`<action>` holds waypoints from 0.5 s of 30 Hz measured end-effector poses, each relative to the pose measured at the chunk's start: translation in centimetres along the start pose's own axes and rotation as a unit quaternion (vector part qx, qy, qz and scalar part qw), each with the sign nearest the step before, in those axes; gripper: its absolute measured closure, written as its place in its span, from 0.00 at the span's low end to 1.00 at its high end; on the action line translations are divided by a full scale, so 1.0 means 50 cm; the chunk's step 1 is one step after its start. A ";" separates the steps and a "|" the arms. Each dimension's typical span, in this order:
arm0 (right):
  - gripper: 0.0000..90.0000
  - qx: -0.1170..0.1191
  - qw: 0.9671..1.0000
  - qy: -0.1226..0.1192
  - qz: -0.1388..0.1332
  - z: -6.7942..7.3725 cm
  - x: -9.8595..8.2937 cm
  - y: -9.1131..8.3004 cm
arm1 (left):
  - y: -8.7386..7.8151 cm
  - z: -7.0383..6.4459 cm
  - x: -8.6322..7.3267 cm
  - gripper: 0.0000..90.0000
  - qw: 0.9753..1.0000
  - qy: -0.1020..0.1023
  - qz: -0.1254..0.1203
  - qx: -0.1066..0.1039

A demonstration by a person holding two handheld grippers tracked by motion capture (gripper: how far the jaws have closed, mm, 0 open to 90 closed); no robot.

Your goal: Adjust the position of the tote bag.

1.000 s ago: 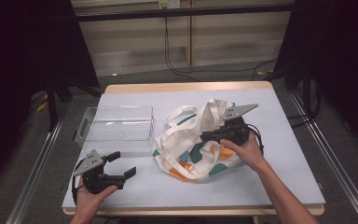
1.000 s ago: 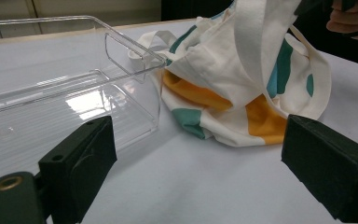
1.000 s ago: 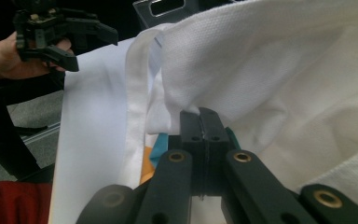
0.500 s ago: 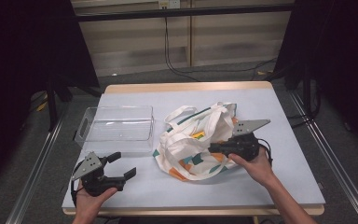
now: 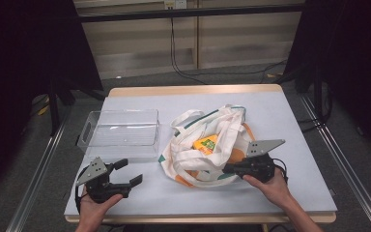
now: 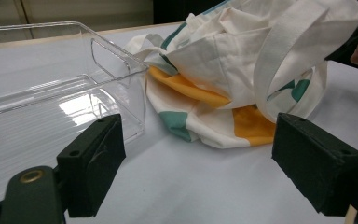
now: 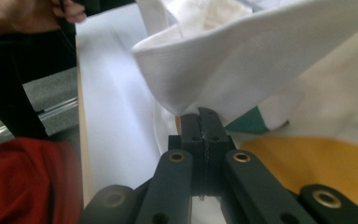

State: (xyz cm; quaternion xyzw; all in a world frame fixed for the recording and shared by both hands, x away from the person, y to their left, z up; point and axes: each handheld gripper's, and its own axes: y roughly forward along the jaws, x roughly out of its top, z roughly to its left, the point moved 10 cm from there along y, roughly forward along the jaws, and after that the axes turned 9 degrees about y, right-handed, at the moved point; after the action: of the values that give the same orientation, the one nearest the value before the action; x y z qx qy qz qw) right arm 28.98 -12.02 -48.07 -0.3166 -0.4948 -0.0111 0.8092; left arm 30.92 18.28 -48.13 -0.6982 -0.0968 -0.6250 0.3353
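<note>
Pulling the tote bag open, the right gripper has moved nearer.

Tote bag touching clear bin, gripper agape.

I count one cloth bag and one clear plastic bin on the table. One yellow packet sits inside the bag. Two grippers, mine.

High view overhead; gripper views close (share bag).
</note>
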 end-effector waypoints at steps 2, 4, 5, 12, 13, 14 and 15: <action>1.00 -0.005 1.000 -0.003 0.005 -0.009 -0.021 -0.001 | 0.001 0.001 0.000 0.19 1.000 0.002 0.001 -0.001; 1.00 -0.001 1.000 0.002 0.004 -0.013 -0.025 -0.001 | 0.004 0.001 0.002 0.19 1.000 -0.004 -0.002 0.001; 1.00 -0.003 1.000 0.007 0.007 -0.022 -0.034 0.004 | 0.006 0.000 0.003 0.19 1.000 0.000 -0.003 -0.007; 1.00 -0.022 0.999 0.012 0.035 -0.047 -0.061 0.021 | 0.019 -0.015 0.003 0.19 1.000 0.007 0.003 -0.025; 1.00 -0.044 0.997 0.002 0.058 -0.060 -0.080 0.034 | 0.018 -0.015 0.003 0.19 1.000 0.010 0.007 -0.023; 1.00 -0.044 0.997 0.002 0.058 -0.060 -0.080 0.034 | 0.018 -0.015 0.003 0.19 1.000 0.010 0.007 -0.023; 1.00 -0.039 0.997 0.003 0.063 -0.064 -0.085 0.042 | 0.018 -0.016 0.004 0.19 1.000 0.007 0.003 -0.025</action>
State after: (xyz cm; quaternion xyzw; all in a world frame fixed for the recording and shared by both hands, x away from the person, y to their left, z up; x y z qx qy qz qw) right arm 30.04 -13.30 -53.53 -0.3783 -0.4703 0.0199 0.7971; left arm 30.84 17.05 -48.25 -0.7023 -0.0771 -0.6312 0.3200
